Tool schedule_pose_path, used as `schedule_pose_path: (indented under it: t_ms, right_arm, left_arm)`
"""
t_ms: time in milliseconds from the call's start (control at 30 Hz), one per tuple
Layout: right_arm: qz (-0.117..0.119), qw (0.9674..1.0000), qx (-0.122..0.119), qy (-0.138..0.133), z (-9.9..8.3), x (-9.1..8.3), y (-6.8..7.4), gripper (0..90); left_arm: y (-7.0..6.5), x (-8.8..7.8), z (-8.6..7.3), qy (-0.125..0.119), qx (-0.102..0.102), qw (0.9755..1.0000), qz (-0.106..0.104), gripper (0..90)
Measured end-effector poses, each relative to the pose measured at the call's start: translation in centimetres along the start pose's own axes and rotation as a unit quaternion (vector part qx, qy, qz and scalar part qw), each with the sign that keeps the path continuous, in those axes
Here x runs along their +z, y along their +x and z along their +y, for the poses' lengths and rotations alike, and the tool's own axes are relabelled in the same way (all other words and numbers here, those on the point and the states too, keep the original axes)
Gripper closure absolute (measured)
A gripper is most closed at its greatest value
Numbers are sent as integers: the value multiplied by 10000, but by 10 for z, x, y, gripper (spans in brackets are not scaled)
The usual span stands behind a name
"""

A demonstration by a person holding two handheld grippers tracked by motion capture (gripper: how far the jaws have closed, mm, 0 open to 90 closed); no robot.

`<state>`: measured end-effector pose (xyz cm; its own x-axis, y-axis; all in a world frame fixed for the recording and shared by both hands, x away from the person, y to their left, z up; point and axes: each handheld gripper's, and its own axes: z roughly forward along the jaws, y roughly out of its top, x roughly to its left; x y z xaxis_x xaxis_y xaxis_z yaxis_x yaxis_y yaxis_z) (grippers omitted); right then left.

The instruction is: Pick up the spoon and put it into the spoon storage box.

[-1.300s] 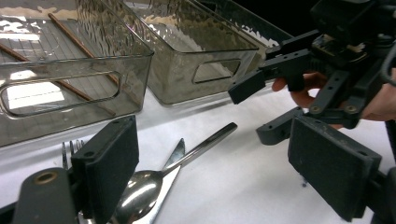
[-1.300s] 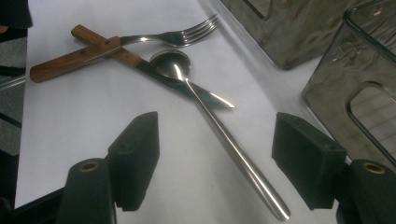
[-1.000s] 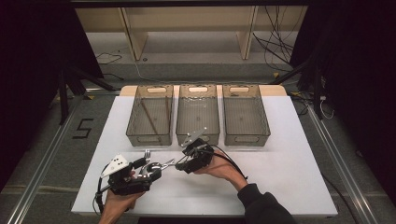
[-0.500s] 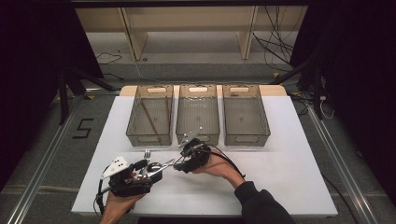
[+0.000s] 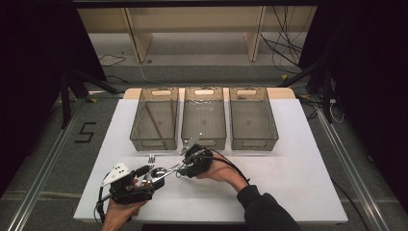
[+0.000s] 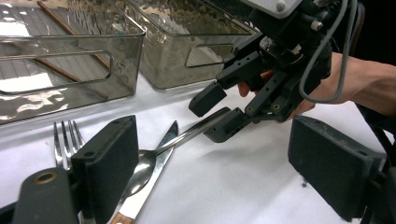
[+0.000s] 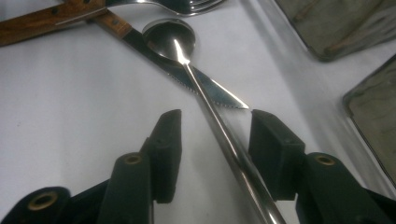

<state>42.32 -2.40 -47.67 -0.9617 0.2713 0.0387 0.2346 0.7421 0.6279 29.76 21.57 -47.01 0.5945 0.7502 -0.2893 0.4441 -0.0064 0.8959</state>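
The right gripper (image 7: 212, 154) straddles the handle of a polished steel spoon (image 7: 187, 70); its 2 black jaws have just been closing, yet the right gripper view shows a gap on each side of the handle, so the pads are not pressing on it. That view alone gives the fine detail: the spoon's bowl lies on the blade of a serrated knife (image 7: 205, 91) with a riveted brown wooden handle, and a fork (image 7: 187, 4) lies just beyond, all on the white table (image 7: 70, 116). The left gripper view shows the same meeting from the other side: the right gripper (image 6: 219, 116) comes in low and tilted down toward the table, its lower jaw beside the spoon (image 6: 154, 156) handle, held by a bare hand (image 6: 355, 84) with a grey cable looping over it. There the fork (image 6: 65, 140) tines lie flat beside the left gripper (image 6: 219, 172), whose broad, matte jaws stand wide apart with nothing between the pads, the near one hanging over the spoon's bowl. From the high view the cutlery is a small cluster at the front of the table (image 5: 298, 159), between the left gripper (image 5: 144, 175) and the right gripper (image 5: 185, 166), with both forearms entering from the bottom edge. It also shows 3 smoky, transparent plastic bins in a row behind: the left bin (image 5: 155, 118) holds slim brown sticks, while the middle bin (image 5: 204, 115) and right bin (image 5: 253, 118) look bare.
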Motion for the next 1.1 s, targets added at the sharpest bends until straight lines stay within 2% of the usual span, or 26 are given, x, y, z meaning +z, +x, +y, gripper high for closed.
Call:
schedule_pose_path:
  t_ms: [100, 333, 633, 900, 1100]
  right_arm:
    - [-103, 9997, -195, 139, 2, 3, 2, 581]
    - [-238, 9981, -461, 329, 0, 8, 5, 678]
    - [-99, 9969, -644, 432, 2, 8, 6, 792]
    - [-61, 9949, -901, 443, 3, 8, 8, 824]
    - [-13, 9944, -957, 454, 3, 7, 9, 834]
  left_arm:
    - [1, -1, 0, -50, -27, 10000, 3, 162]
    - [2, -1, -1, -55, -57, 10000, 2, 162]
    - [3, -2, 0, -67, -86, 9999, 0, 162]
    - [3, -2, 0, -84, -117, 9999, 10, 162]
    - [3, -2, -1, -79, -119, 9999, 24, 162]
